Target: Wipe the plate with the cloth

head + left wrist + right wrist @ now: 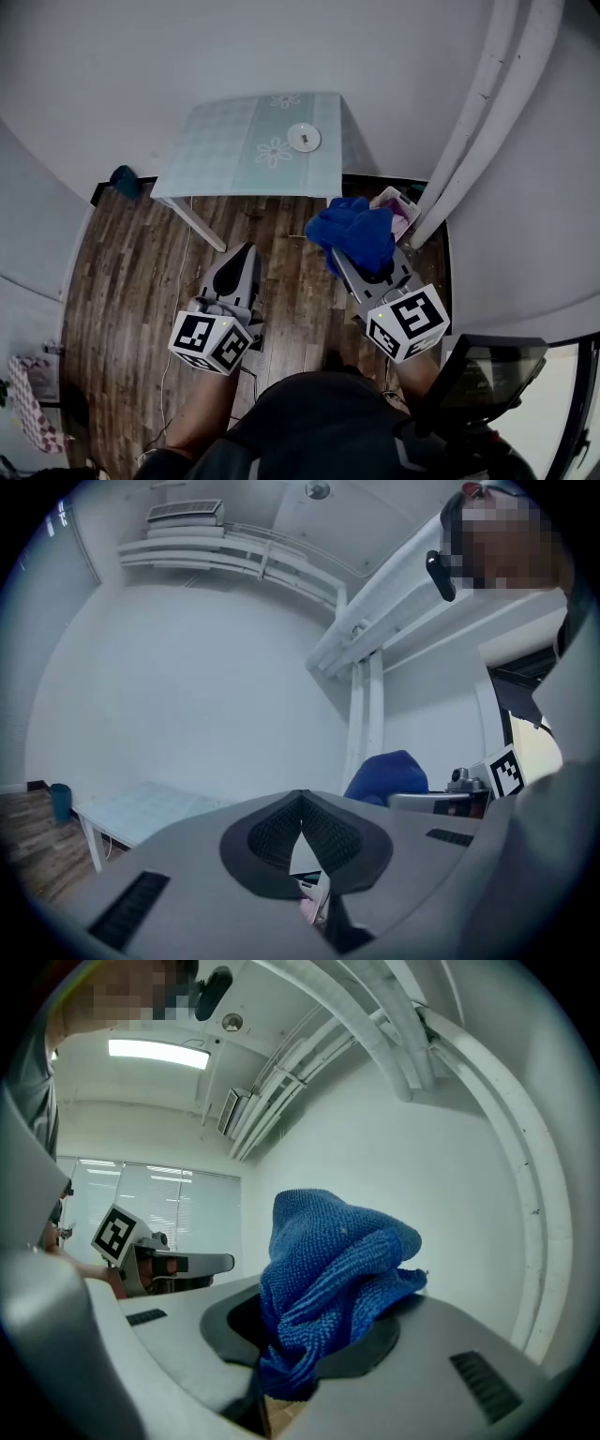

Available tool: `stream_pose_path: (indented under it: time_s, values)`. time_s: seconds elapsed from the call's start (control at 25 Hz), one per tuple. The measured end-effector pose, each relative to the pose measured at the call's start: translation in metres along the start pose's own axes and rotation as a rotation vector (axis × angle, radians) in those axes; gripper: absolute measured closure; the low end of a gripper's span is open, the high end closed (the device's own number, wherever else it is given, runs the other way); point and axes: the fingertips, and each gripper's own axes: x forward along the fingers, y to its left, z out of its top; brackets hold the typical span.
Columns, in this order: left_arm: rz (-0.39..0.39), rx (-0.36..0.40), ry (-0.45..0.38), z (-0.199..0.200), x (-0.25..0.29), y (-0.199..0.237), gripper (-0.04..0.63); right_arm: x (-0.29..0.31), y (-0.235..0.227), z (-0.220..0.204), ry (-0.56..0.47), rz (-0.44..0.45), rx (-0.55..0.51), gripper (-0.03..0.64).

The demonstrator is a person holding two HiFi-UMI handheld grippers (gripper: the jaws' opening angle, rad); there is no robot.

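Note:
A small white plate point(304, 138) lies on the pale patterned table point(234, 150) at the far side of the room. My right gripper point(349, 251) is shut on a bunched blue cloth point(354, 234), well short of the table and over the wooden floor. From the right gripper view the cloth point(328, 1279) bulges up out of the closed jaws. My left gripper point(246, 249) hangs beside it, jaws shut with nothing in them. The left gripper view shows its jaws point(302, 823) closed, the table point(141, 810) low at the left and the cloth point(389, 775) at the right.
White curtains point(478, 122) hang at the right. A basket with pink things point(398, 211) stands on the floor by the table's right leg. A dark teal bin point(124, 180) sits at the wall to the left of the table. A black monitor point(487, 370) is at my lower right.

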Motion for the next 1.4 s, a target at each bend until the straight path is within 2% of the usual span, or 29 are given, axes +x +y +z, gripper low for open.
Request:
stream_pose_path:
  time_s: [0.12, 0.28, 0.4, 0.68, 1.04, 1.2, 1.4]
  values:
    - [0.015, 0.007, 0.017, -0.003, 0.018, 0.001, 0.586, 0.007, -0.02, 0.0, 0.0, 0.008, 0.008, 0.515]
    - [0.026, -0.022, 0.014, -0.004, 0.036, 0.008, 0.586, 0.021, -0.036, -0.002, -0.002, 0.024, 0.023, 0.515]
    - [0.037, -0.006, 0.025, -0.004, 0.05, 0.017, 0.586, 0.033, -0.047, -0.004, -0.006, 0.024, 0.026, 0.515]
    - [0.002, -0.031, -0.001, -0.002, 0.082, 0.043, 0.586, 0.07, -0.072, -0.008, -0.002, 0.0, 0.024, 0.515]
    - [-0.013, -0.025, 0.029, 0.006, 0.135, 0.121, 0.586, 0.155, -0.086, -0.008, 0.012, -0.022, 0.021, 0.515]
    - [-0.034, -0.035, 0.037, 0.004, 0.179, 0.168, 0.586, 0.215, -0.112, -0.013, 0.02, -0.042, 0.022, 0.515]
    - [-0.061, -0.043, 0.038, 0.008, 0.202, 0.21, 0.586, 0.258, -0.117, -0.013, 0.036, -0.075, 0.006, 0.515]
